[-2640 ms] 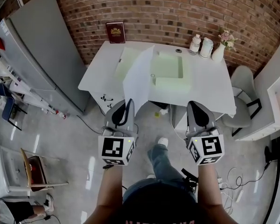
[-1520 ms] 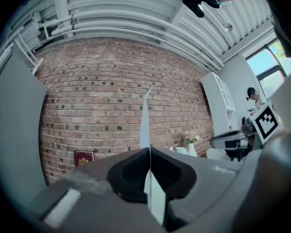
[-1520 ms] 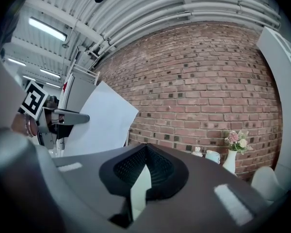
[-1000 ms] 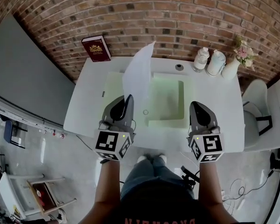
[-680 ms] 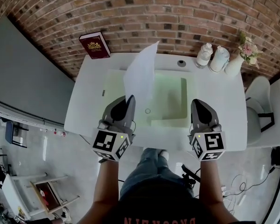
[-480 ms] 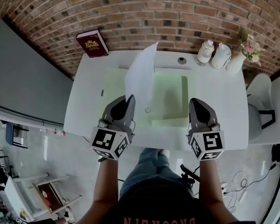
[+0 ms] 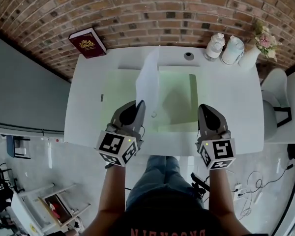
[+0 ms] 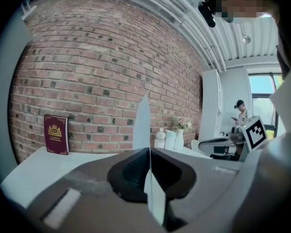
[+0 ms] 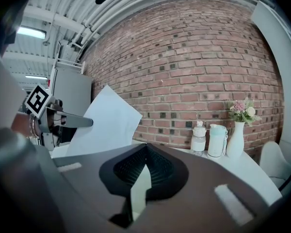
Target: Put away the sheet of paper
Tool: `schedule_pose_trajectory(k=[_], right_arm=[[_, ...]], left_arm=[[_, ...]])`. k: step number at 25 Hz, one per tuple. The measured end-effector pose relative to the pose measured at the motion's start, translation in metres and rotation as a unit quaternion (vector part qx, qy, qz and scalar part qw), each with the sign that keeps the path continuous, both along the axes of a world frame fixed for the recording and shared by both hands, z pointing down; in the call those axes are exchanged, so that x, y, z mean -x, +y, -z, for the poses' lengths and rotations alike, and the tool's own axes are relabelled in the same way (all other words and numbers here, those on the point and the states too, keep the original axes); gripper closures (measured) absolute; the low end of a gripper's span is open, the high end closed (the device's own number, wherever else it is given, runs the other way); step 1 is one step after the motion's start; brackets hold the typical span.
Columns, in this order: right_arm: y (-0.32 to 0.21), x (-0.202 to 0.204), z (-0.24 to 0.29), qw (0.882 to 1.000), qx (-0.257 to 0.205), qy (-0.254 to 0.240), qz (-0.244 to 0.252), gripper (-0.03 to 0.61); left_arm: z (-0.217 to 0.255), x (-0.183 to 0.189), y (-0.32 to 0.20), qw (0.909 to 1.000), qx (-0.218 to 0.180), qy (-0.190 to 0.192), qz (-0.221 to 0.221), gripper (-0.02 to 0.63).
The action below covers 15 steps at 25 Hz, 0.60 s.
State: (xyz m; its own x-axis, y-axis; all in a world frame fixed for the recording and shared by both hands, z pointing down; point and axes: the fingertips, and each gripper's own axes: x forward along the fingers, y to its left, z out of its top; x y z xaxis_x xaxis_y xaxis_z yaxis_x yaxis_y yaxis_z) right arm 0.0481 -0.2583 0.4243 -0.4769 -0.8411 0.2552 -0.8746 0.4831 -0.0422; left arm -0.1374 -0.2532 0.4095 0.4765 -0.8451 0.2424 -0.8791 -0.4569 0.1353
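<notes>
left gripper [image 7: 139,103]: we pinch the sheet of paper [image 7: 148,80] edge-on, jaws pressed together on its lower edge | right gripper [image 7: 203,107]: our jaws meet at the tips, nothing between them | arms: we hold our left forearm [image 7: 113,191] and right forearm [image 7: 219,195] forward, side by side, well apart

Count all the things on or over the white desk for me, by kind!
Book: 1
Sheet of paper: 1
Green folder: 1
Bottle: 1
Tumbler: 1
Vase of flowers: 1
Total: 6
</notes>
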Motion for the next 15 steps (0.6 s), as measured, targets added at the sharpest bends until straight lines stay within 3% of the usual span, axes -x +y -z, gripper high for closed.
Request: schedule_pose_trajectory(k=[8,15], right_arm=[[-0.008,-0.003,-0.014,1.000,0.016,0.000,-0.005,0.578],[-0.014,0.004,-0.015,1.000,0.018,0.002,-0.001,0.578]], left_arm=[[-0.034,0.016,-0.012,0.9912,0.077,0.106,0.017,0.617],[-0.086,0.034,-0.033,0.9566,0.211,0.201,0.008,0.617]])
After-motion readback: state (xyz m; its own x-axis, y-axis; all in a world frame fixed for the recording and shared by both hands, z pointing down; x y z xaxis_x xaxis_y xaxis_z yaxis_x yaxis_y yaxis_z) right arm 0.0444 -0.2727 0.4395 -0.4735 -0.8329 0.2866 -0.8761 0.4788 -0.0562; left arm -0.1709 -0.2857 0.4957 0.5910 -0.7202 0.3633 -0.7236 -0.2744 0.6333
